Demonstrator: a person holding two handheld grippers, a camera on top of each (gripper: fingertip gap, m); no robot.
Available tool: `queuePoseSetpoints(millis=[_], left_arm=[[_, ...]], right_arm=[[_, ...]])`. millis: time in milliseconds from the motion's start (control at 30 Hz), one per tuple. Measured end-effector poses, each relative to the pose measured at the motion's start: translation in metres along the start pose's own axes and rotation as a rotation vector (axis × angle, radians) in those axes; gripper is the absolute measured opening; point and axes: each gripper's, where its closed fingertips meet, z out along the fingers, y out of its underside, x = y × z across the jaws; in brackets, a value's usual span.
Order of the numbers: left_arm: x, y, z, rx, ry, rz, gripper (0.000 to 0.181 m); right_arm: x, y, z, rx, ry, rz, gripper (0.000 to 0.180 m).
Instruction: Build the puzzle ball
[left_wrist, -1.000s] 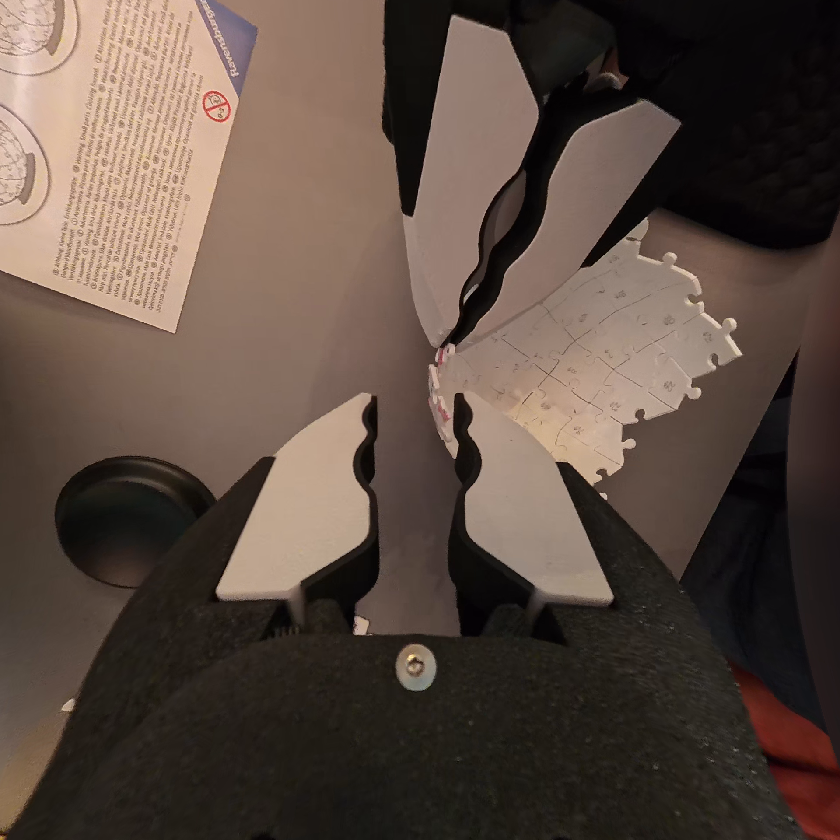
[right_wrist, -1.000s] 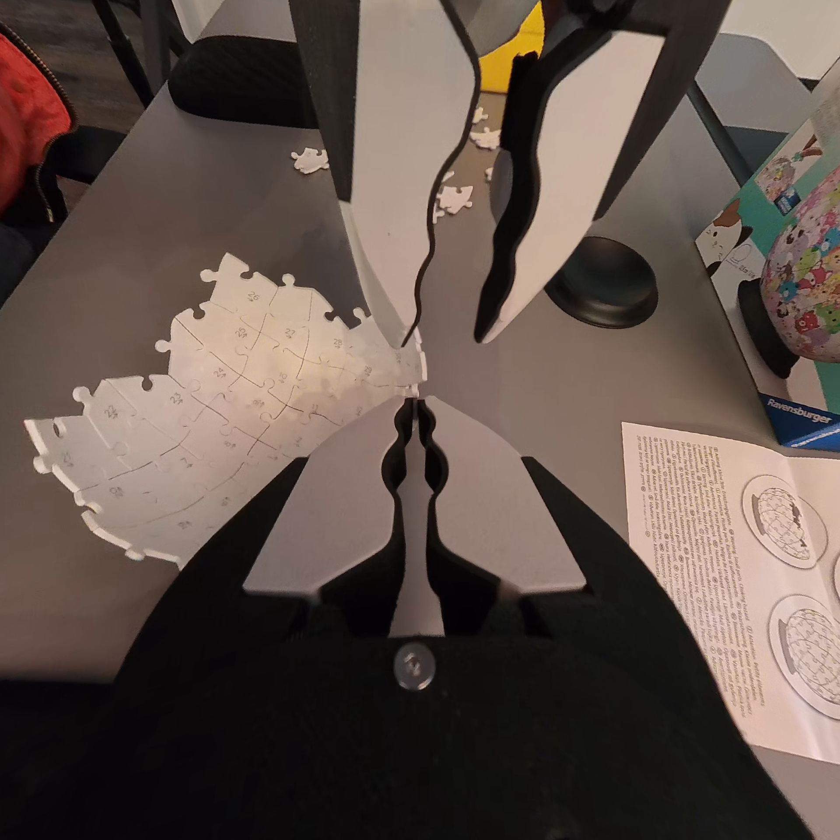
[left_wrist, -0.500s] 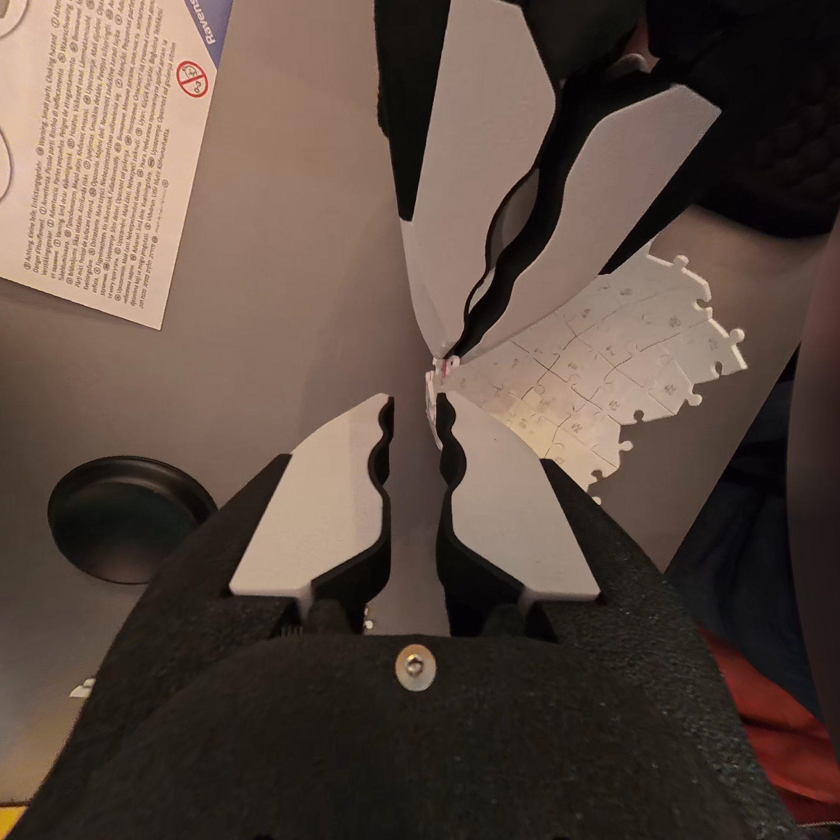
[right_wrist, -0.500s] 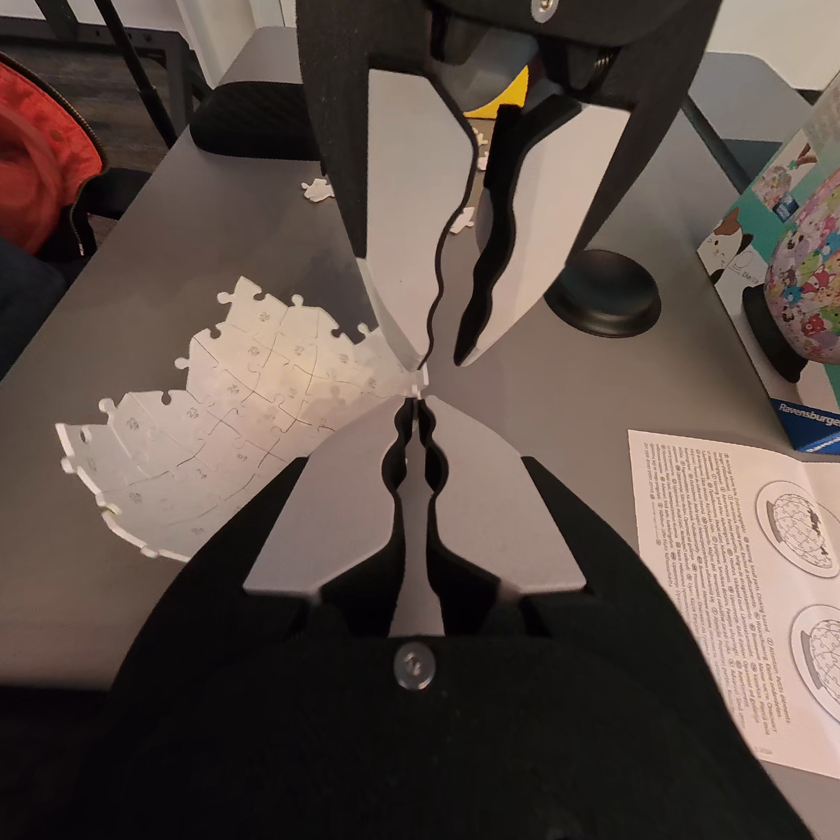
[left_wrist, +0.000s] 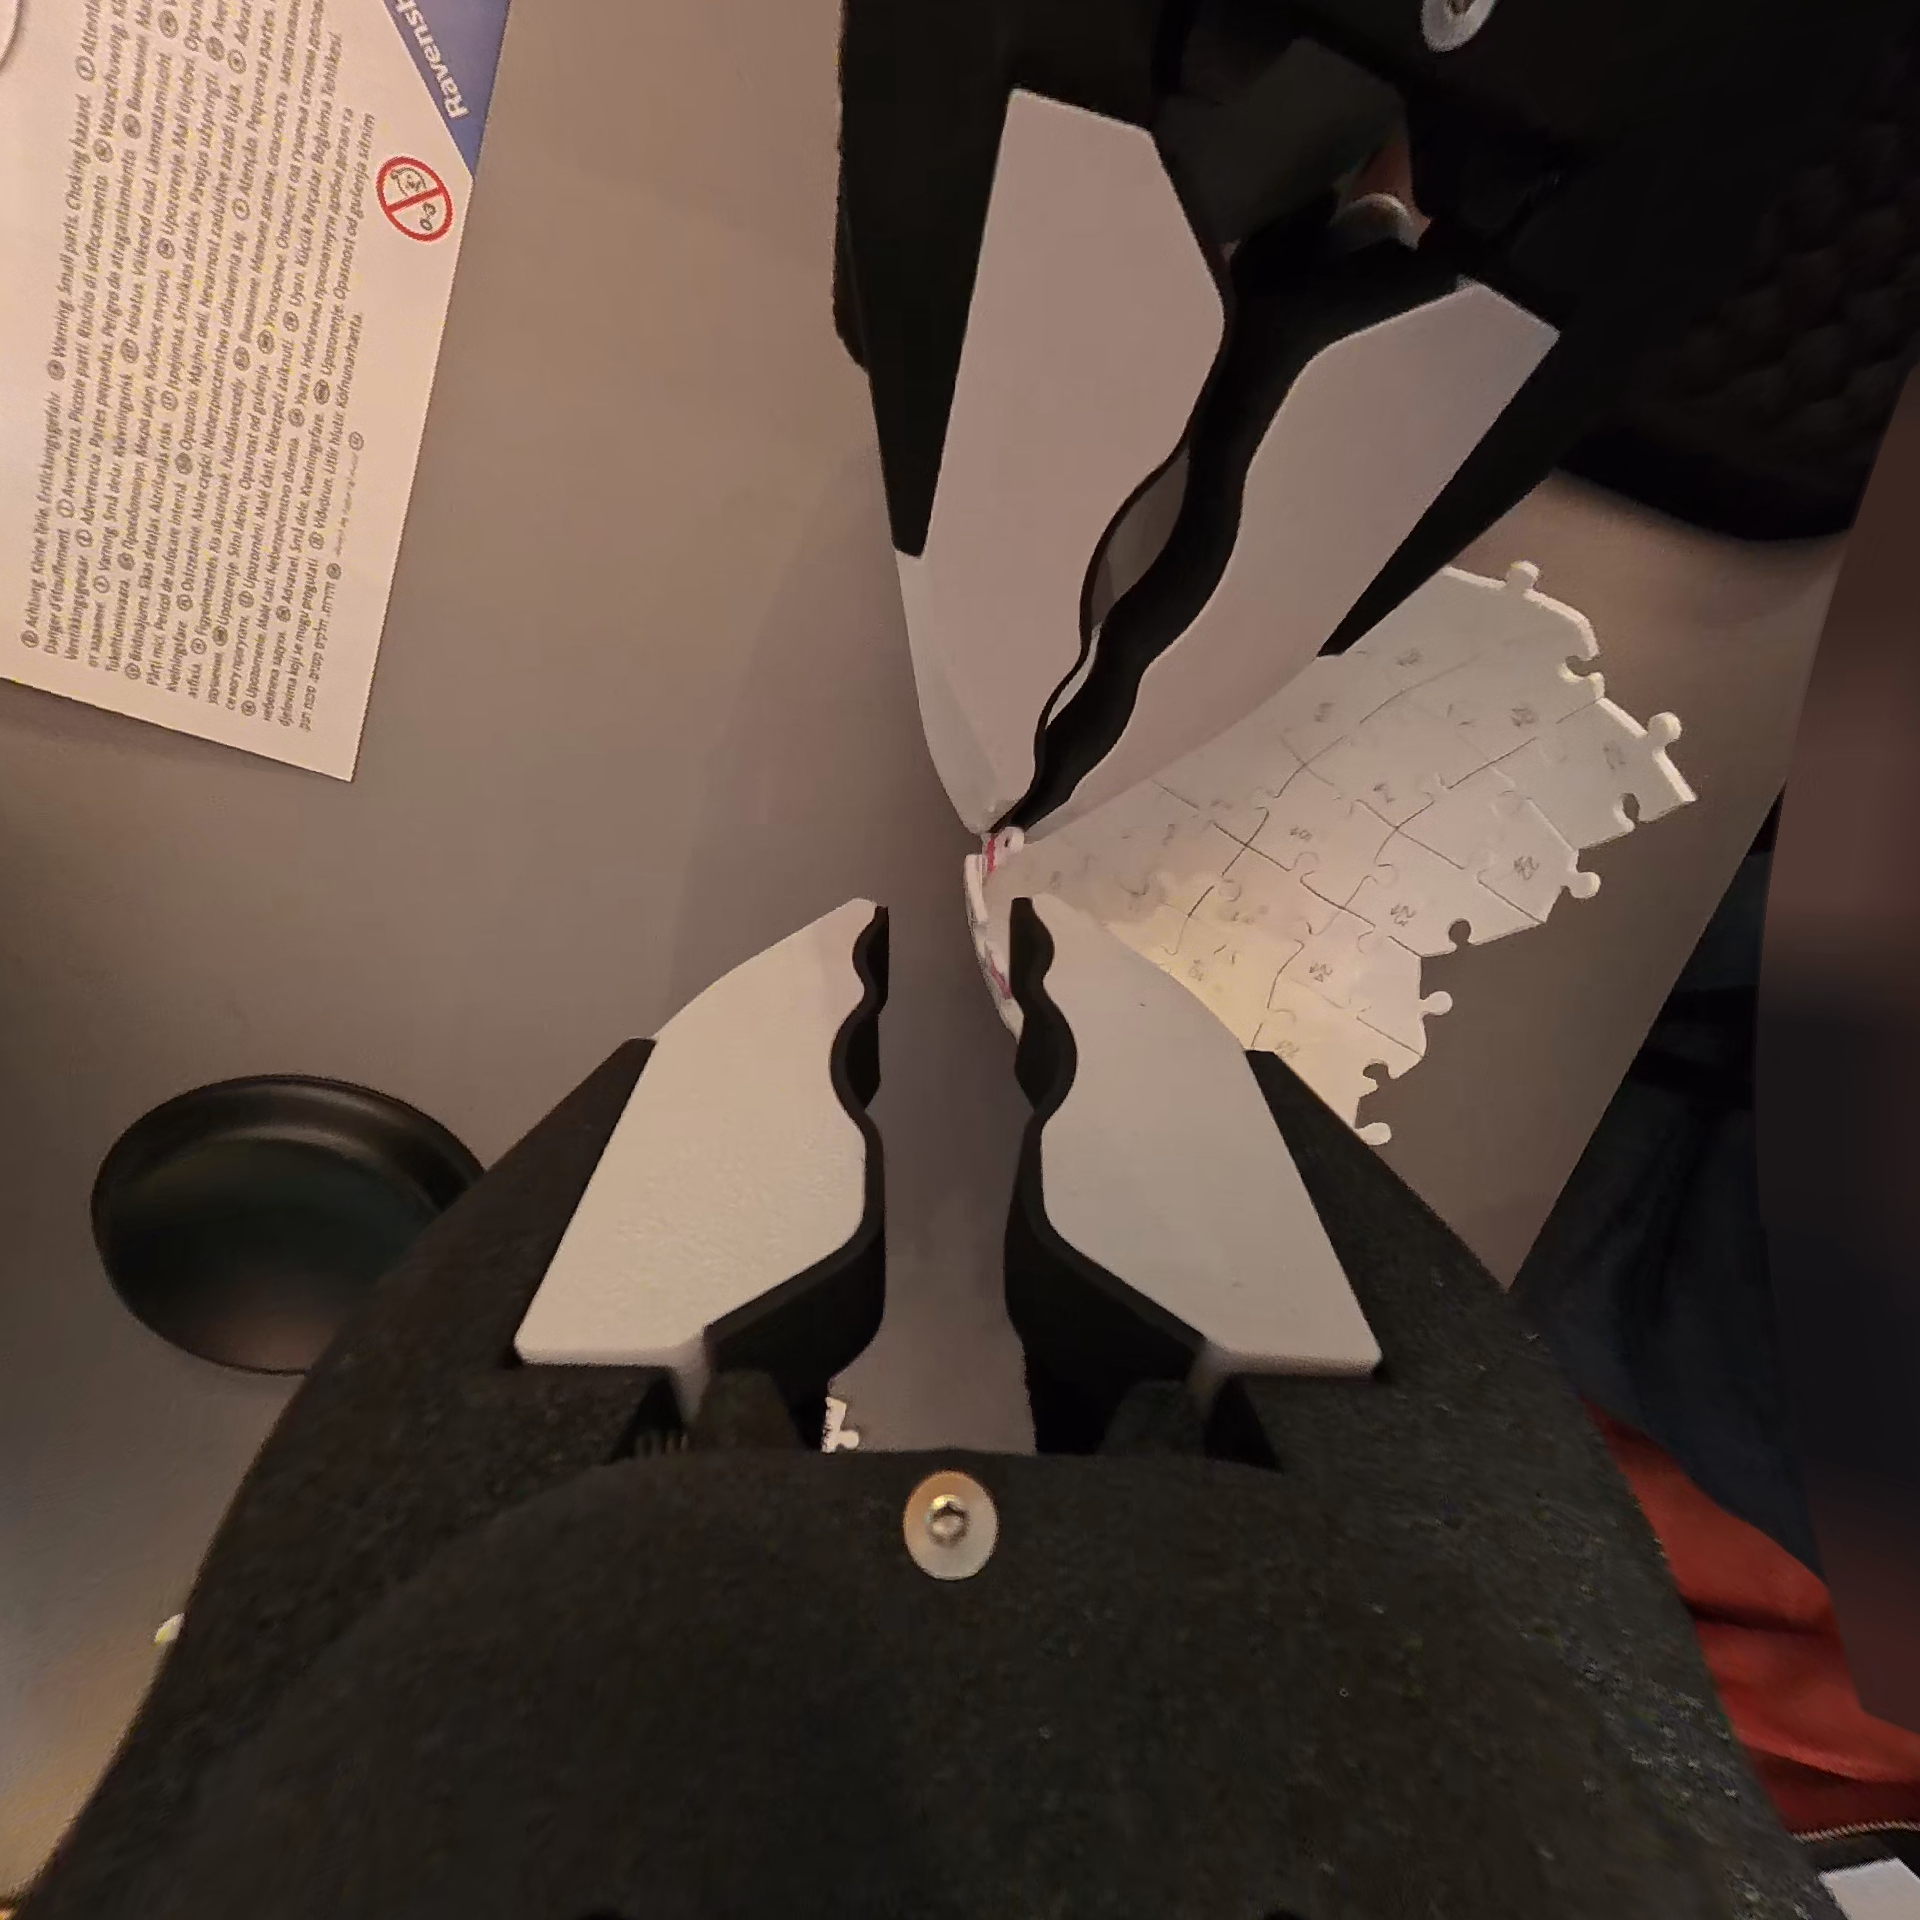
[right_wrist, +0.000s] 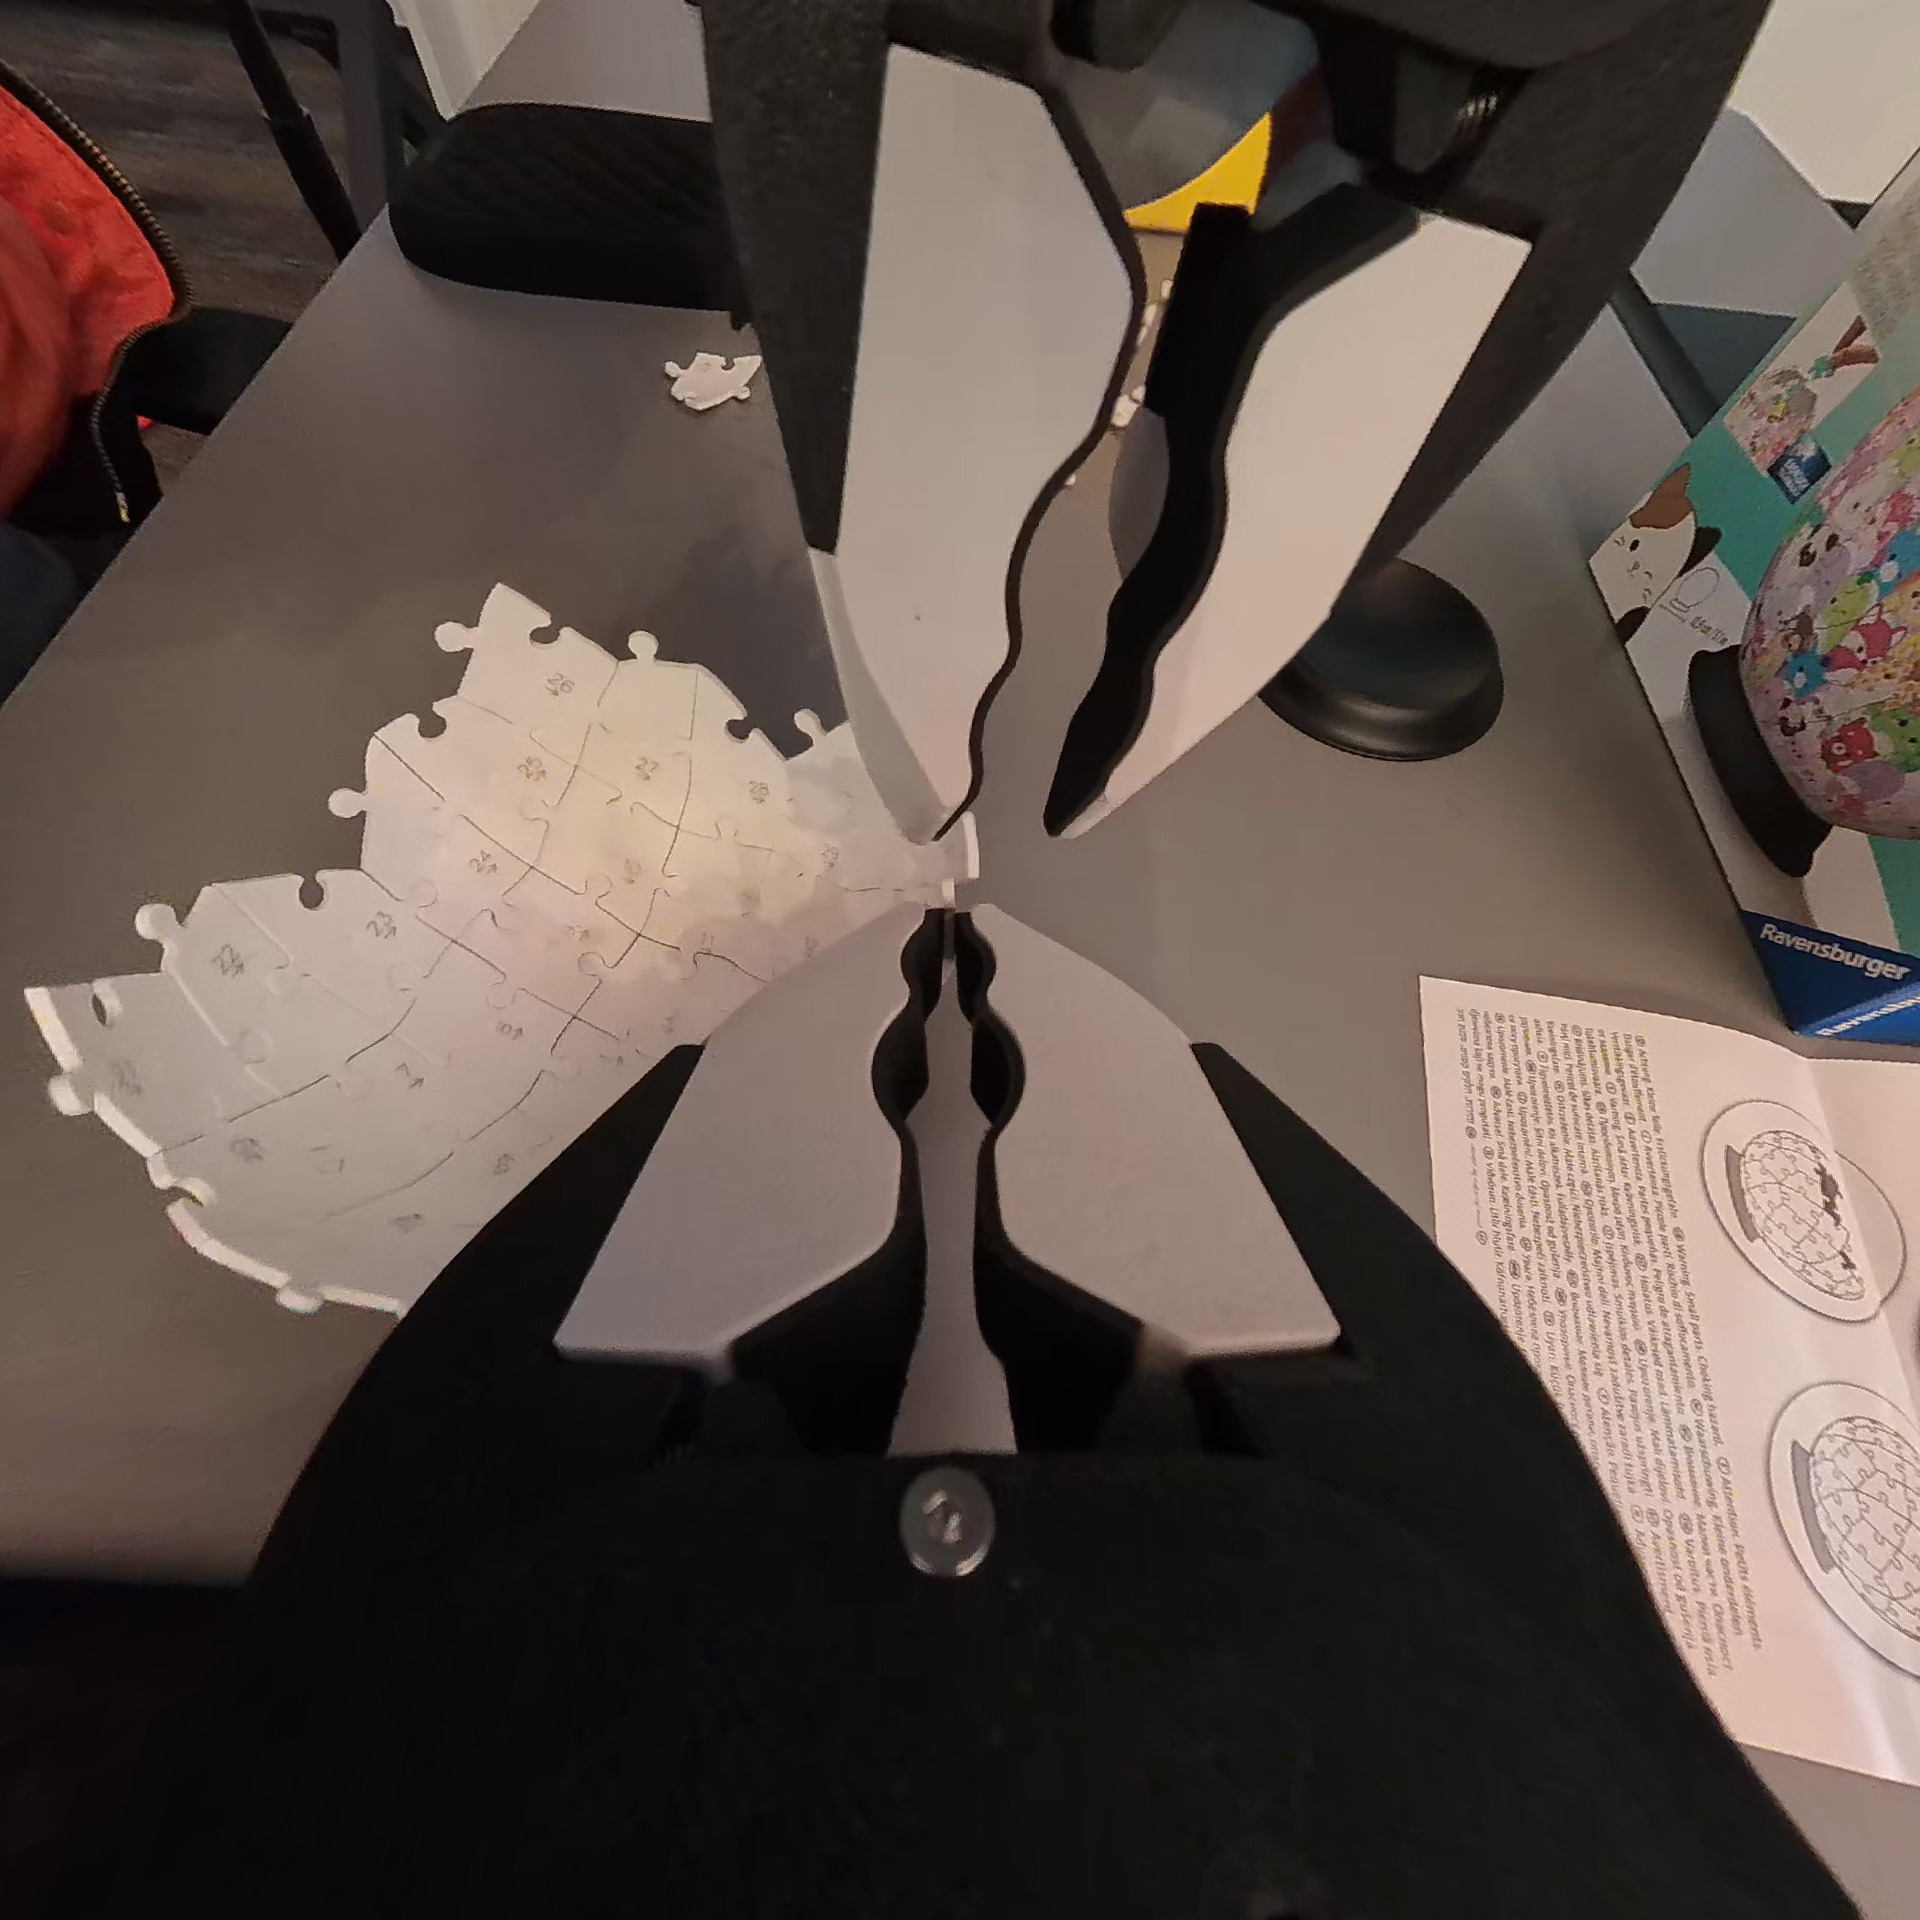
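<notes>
The table (right_wrist: 436, 499) is a plain grey surface in dim, warm light. On it lies the curved puzzle section (right_wrist: 499, 935), a partly assembled white shell of interlocked pieces seen from its numbered inner side, fanning out to a jagged outer edge. It narrows to a point where my two claws meet.

My right claw (right_wrist: 948, 914) is pinched nearly closed on that narrow tip, with only a thin slit between its fingers; the white edge of the shell sits right at the fingertips. In the left wrist view the same claw (left_wrist: 1013, 816) comes down from above with its fingers together on a pink-marked edge of the puzzle section (left_wrist: 1382, 831).

My left claw (left_wrist: 948, 914) stands partly open, with a clear gap between its fingers and nothing inside that gap. Its right finger (left_wrist: 1122, 1091) is touching or just beside the rim of the shell; I cannot tell which. From the right wrist view the left claw (right_wrist: 997, 826) hangs tip-down over the same spot.

Other items noted: a black round stand (right_wrist: 1392, 686) beyond the claws, an unfolded instruction leaflet (right_wrist: 1662, 1278), a printed puzzle box (right_wrist: 1787, 665), and a loose puzzle piece (right_wrist: 712, 379) farther back.
</notes>
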Motion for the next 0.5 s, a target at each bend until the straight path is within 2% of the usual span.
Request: queuePoseSetpoints(millis=[167,500], left_arm=[[0.0,-0.002,0.001,-0.006,0.031,-0.013,0.027],[-0.006,-0.002,0.013,-0.056,0.016,0.006,0.026]], right_arm=[[0.001,0.0,-0.001,0.006,0.002,0.011,0.003],[0.003,0.003,0.001,-0.005,0.009,0.024,0.003]])
